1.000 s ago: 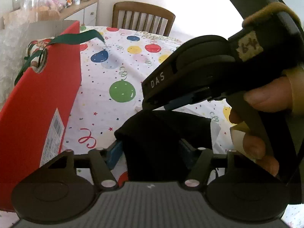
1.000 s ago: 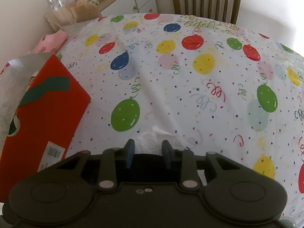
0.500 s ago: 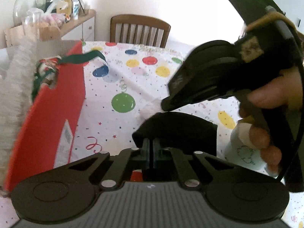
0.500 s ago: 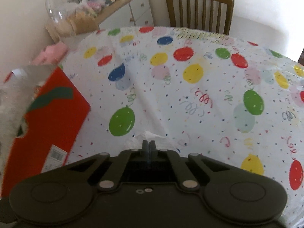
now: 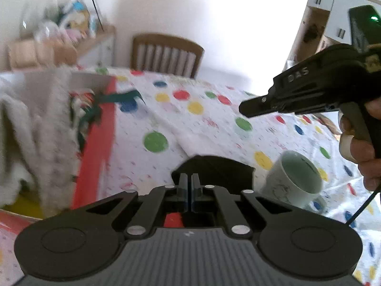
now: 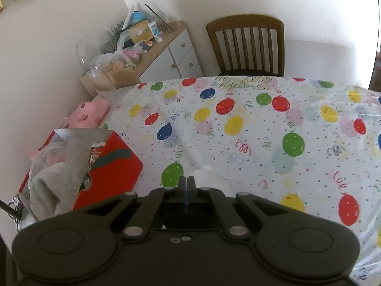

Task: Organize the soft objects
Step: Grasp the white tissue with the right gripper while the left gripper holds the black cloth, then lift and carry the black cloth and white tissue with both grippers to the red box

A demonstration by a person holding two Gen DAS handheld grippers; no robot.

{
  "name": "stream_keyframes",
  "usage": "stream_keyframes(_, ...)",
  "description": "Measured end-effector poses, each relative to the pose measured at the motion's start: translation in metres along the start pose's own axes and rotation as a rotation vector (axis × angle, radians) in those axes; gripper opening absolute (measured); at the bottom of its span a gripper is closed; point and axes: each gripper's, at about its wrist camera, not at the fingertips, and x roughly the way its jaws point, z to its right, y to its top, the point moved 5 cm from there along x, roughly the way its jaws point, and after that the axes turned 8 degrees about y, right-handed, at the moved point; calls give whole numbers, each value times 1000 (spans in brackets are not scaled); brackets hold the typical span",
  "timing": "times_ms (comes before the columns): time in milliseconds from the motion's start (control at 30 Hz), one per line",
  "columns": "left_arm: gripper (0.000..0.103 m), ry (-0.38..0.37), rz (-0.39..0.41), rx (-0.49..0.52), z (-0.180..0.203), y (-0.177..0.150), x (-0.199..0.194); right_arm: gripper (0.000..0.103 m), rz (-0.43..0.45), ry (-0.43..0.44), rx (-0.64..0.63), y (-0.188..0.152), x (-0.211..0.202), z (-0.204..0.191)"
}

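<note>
1. Left gripper (image 5: 189, 186): fingers pressed together, pinching the black cloth (image 5: 214, 169), which bunches just ahead of the tips, above the balloon tablecloth (image 5: 202, 124).
2. Right gripper (image 6: 187, 186): fingers closed on a white soft item (image 6: 207, 175), which shows just beyond the tips.
3. Red gift bag (image 6: 114, 166): stands left of both grippers, with a grey fleece (image 6: 50, 188) inside.
4. White mug (image 5: 295, 178): just right of the black cloth.

Balloon-print table (image 6: 250, 128) with red gift bag (image 6: 114, 166) and white mug (image 5: 295, 178)
</note>
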Motion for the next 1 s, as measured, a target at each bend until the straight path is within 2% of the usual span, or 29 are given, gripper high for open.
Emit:
stream_keyframes(67, 3, -52, -44, -24, -1, -1, 7, 0, -8, -9, -3, -3, -1, 2)
stream_keyframes(200, 7, -66, -106, -23, 3, -2, 23, 2, -55, -31, -10, -6, 8, 7)
stream_keyframes(233, 15, -61, -124, -27, 4, -3, 28, 5, -64, -50, -17, -5, 13, 8)
stream_keyframes(267, 35, -51, -137, -28, 4, -3, 33, 14, -84, -69, -24, -3, 19, 11)
stream_keyframes(300, 49, -42, -146, -31, 5, -4, 38, 21, -108, -72, -21, -1, 28, 14)
stream_keyframes(333, 80, -32, -154, -38, 5, -5, 42, 22, -118, -73, -13, 0, 33, 17)
stream_keyframes(367, 87, -33, -152, -46, 5, -5, 45, 28, -126, -76, -4, 1, 39, 19)
stream_keyframes(400, 87, -33, -141, -58, 3, -4, 46, 41, -136, -74, -1, 2, 45, 20)
stream_keyframes(433, 87, -40, -132, -64, 3, -3, 48, 50, -148, -75, -2, 2, 53, 21)
stream_keyframes(467, 87, -48, -133, -63, 3, -2, 51, 66, -153, -82, -7, 2, 58, 21)
stream_keyframes(500, 87, -52, -139, -60, 4, -2, 54, 70, -154, -83, -17, 1, 62, 20)
stream_keyframes(633, 87, -36, -136, -52, 4, 0, 71, 70, -200, -104, -48, -1, 87, 19)
stream_keyframes(700, 87, -52, -135, -57, 6, 0, 78, 70, -214, -106, -36, -3, 97, 20)
stream_keyframes(867, 88, -35, -141, 14, 17, -2, 95, 70, -234, -155, -65, -9, 116, 23)
stream_keyframes(933, 88, -33, -126, 24, 21, -3, 96, 68, -246, -165, -78, -12, 122, 24)
stream_keyframes(1000, 87, -18, -115, 54, 24, -5, 95, 61, -247, -185, -99, -15, 124, 24)
